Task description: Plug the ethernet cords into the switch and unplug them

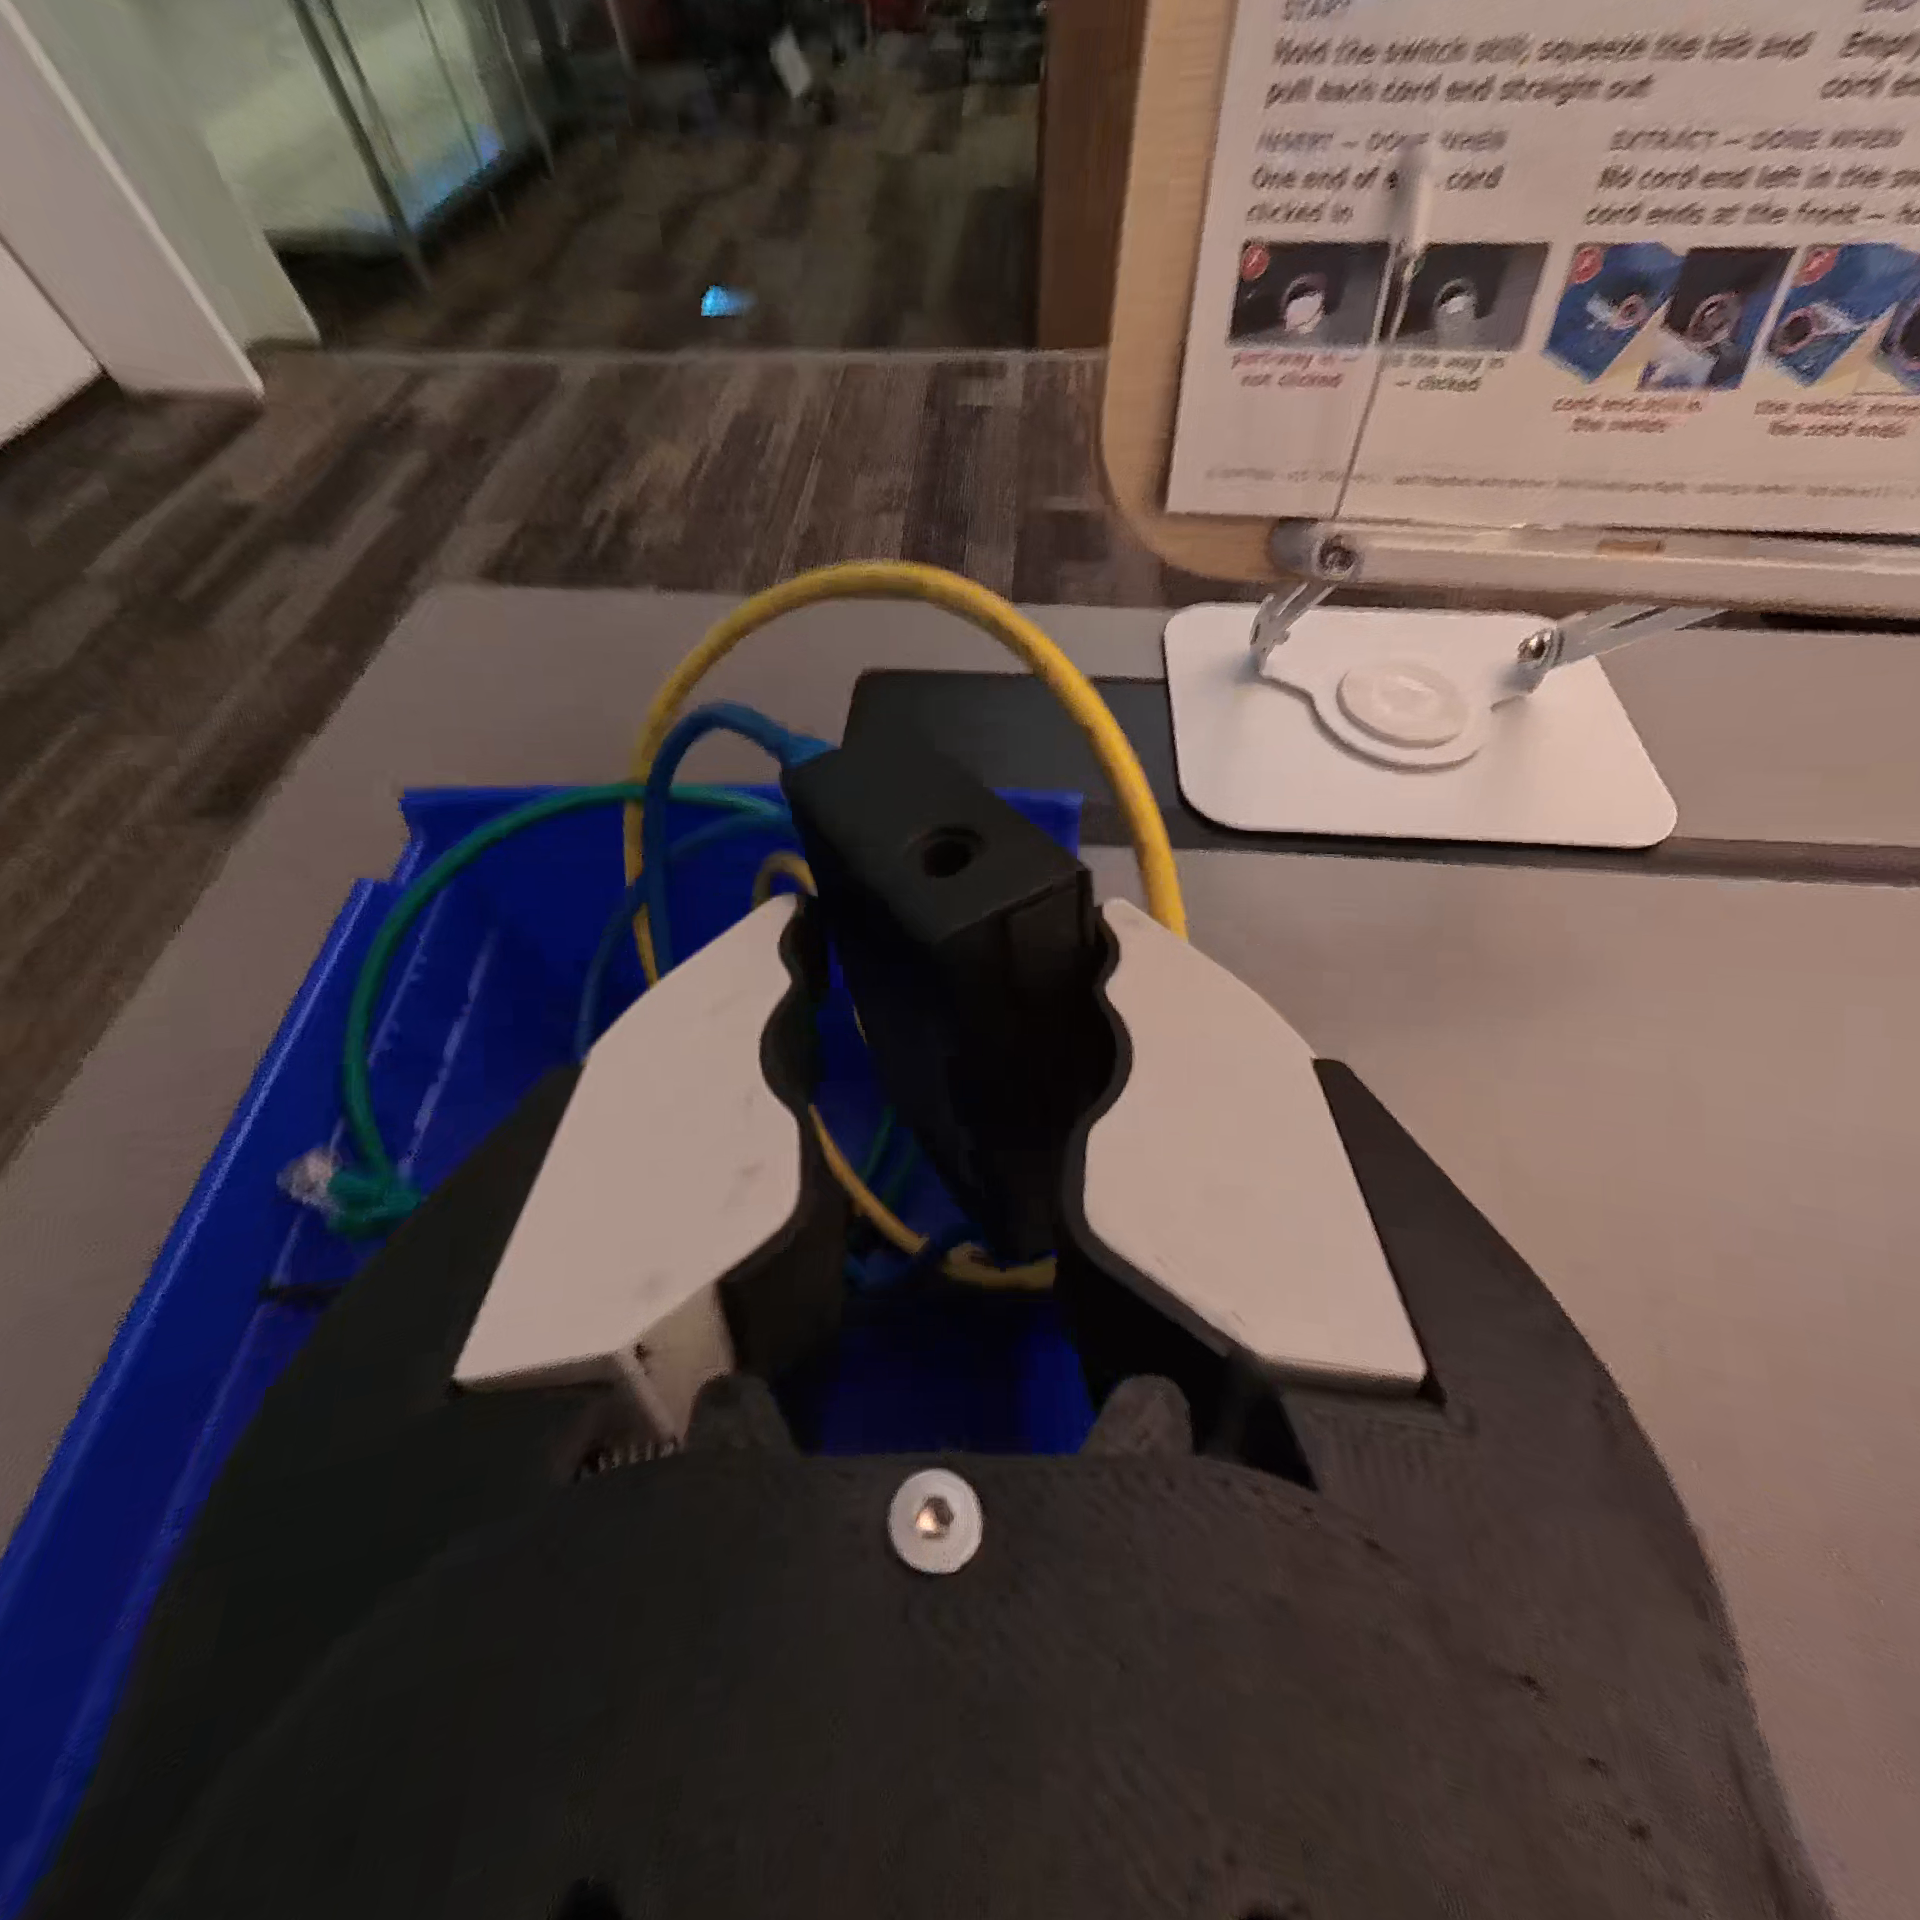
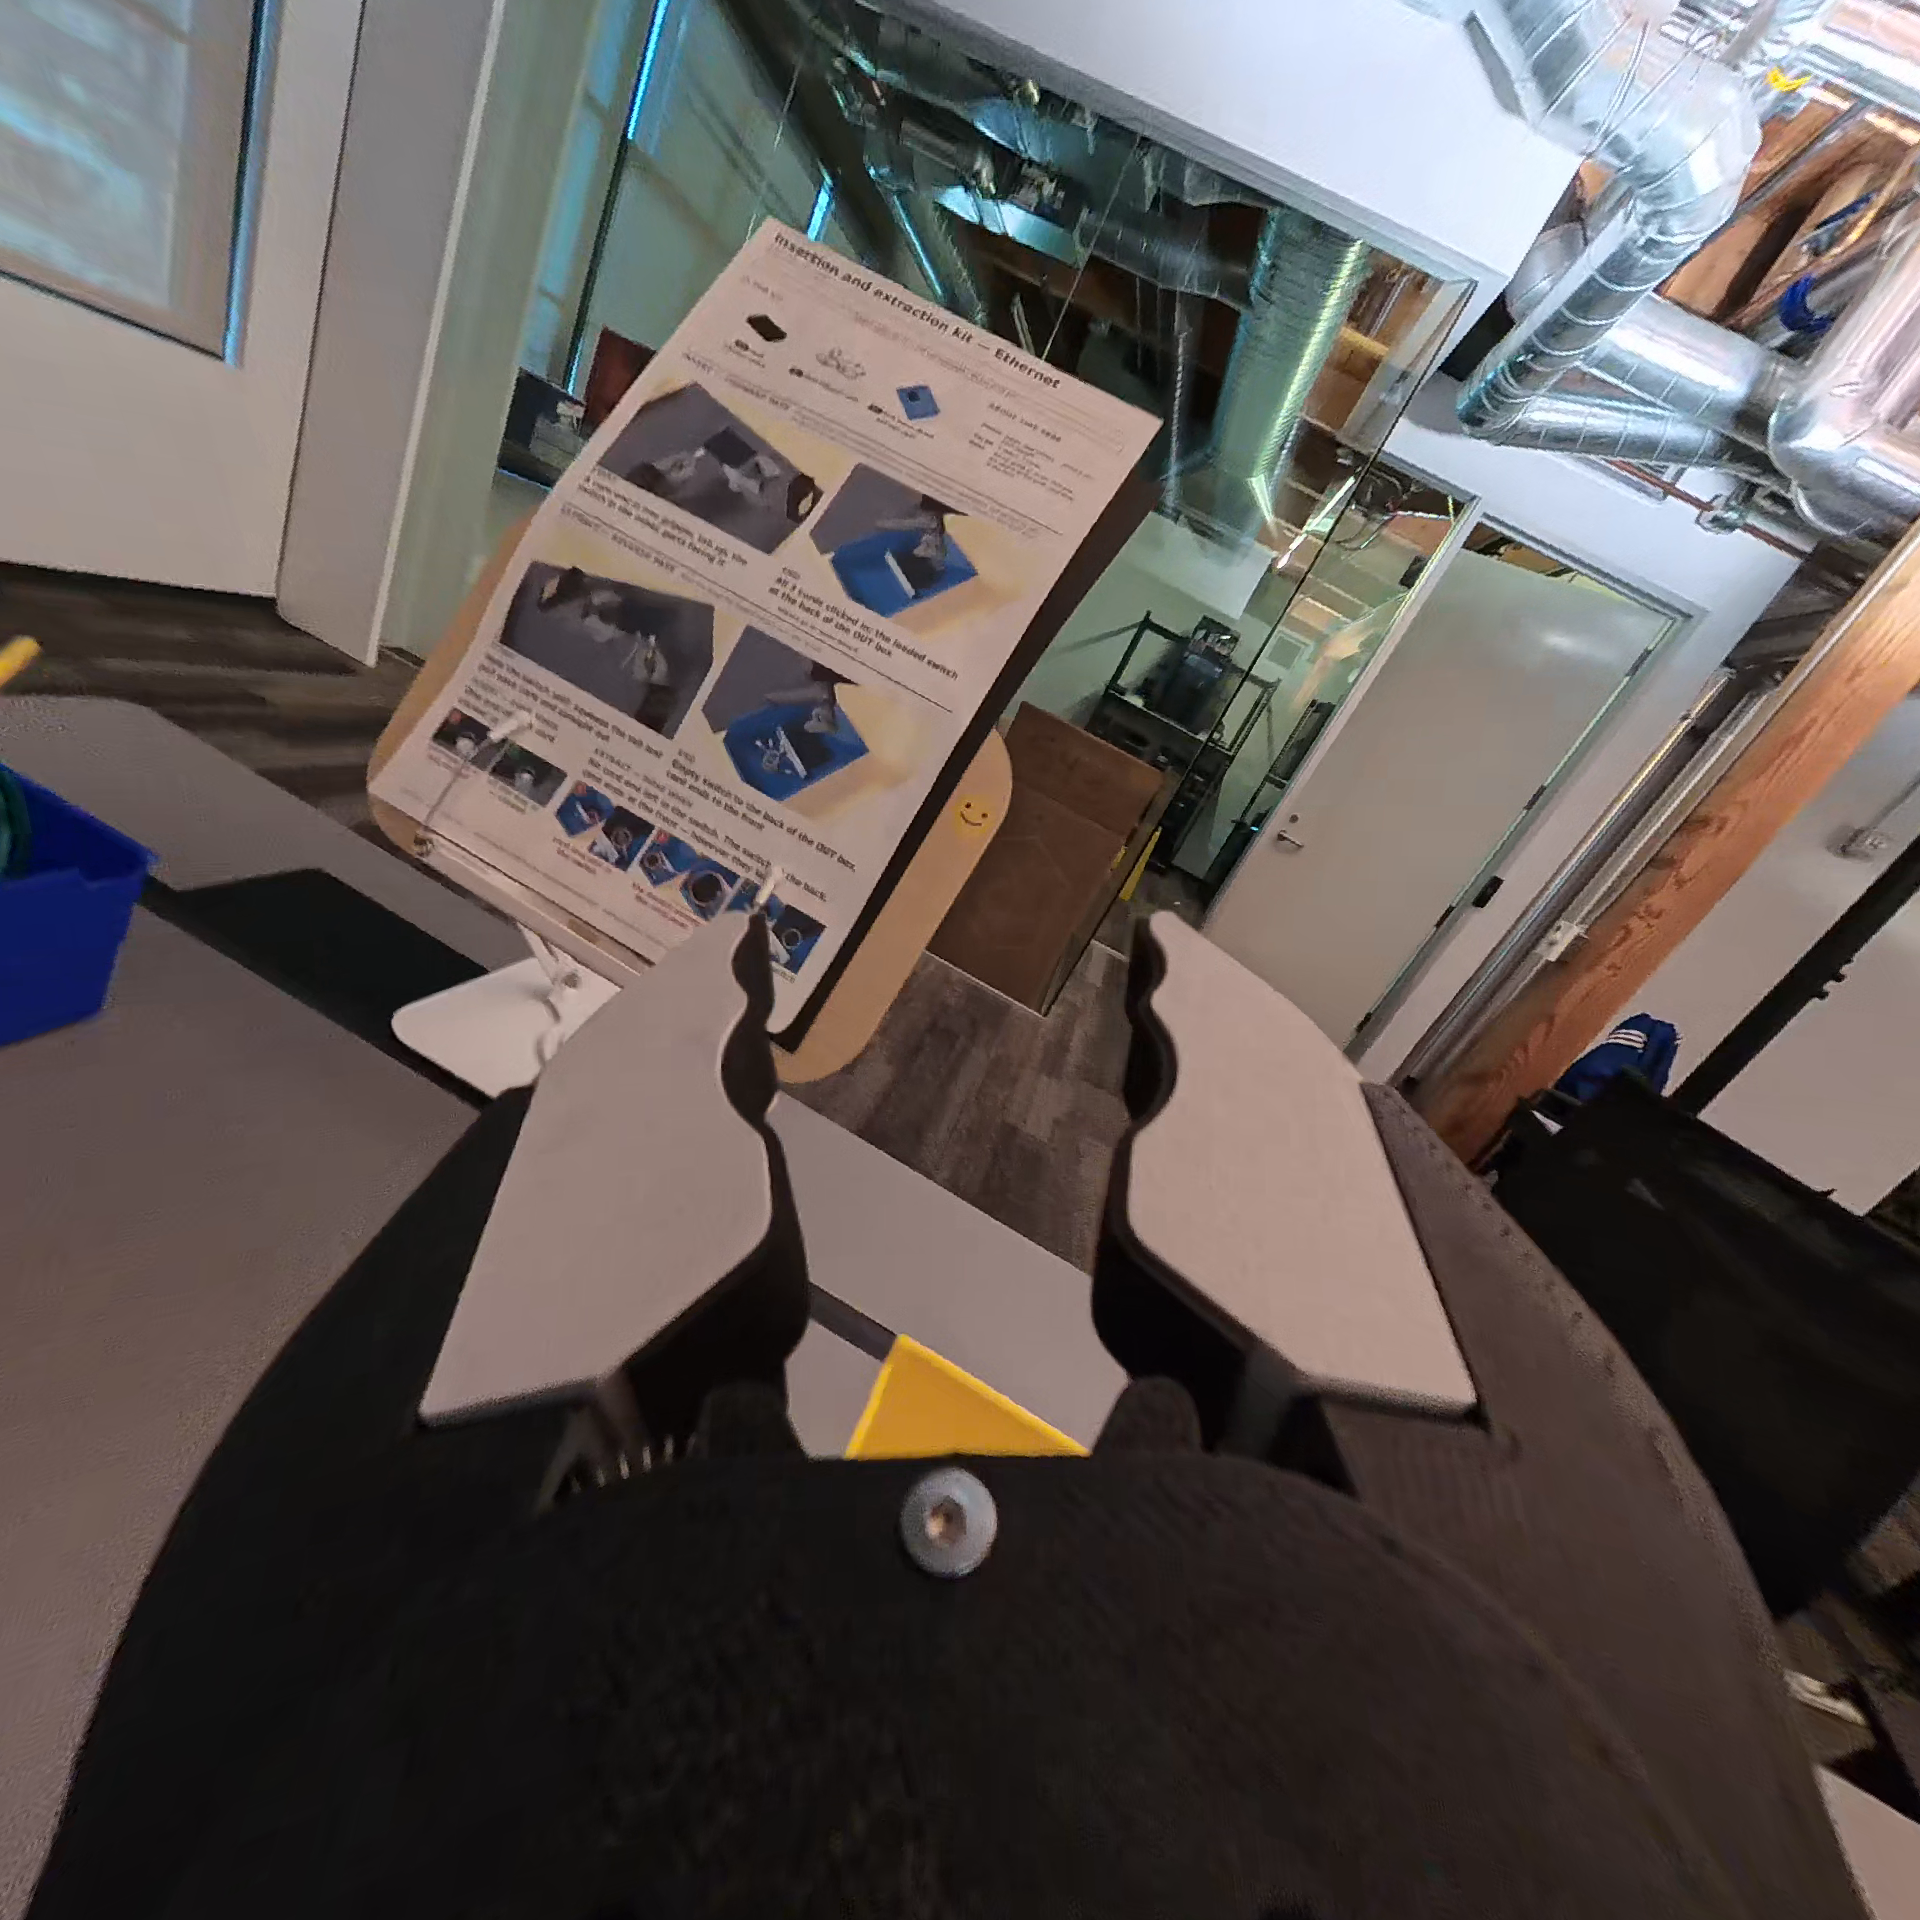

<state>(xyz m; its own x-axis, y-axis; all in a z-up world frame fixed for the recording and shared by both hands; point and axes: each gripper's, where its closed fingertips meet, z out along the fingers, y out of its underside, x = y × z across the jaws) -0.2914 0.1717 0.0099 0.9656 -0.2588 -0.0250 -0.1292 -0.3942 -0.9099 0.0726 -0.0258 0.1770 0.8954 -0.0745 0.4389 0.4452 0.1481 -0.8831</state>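
Observation:
In the left wrist view my left gripper is shut on the black switch and holds it tilted on end above the blue bin. A yellow cord, a blue cord and a green cord loop out from the switch's far side. The green cord's clear plug lies loose on the bin's left wall. Which cord ends sit in the ports is hidden. In the right wrist view my right gripper is open and empty, raised above the grey table.
An instruction sheet on a wooden board stands on a white base at the table's back. A dark mat lies beside it. A yellow bin corner shows under the right gripper. The blue bin's corner is at the left. Spacing between my two grippers at the tips: around 45 cm.

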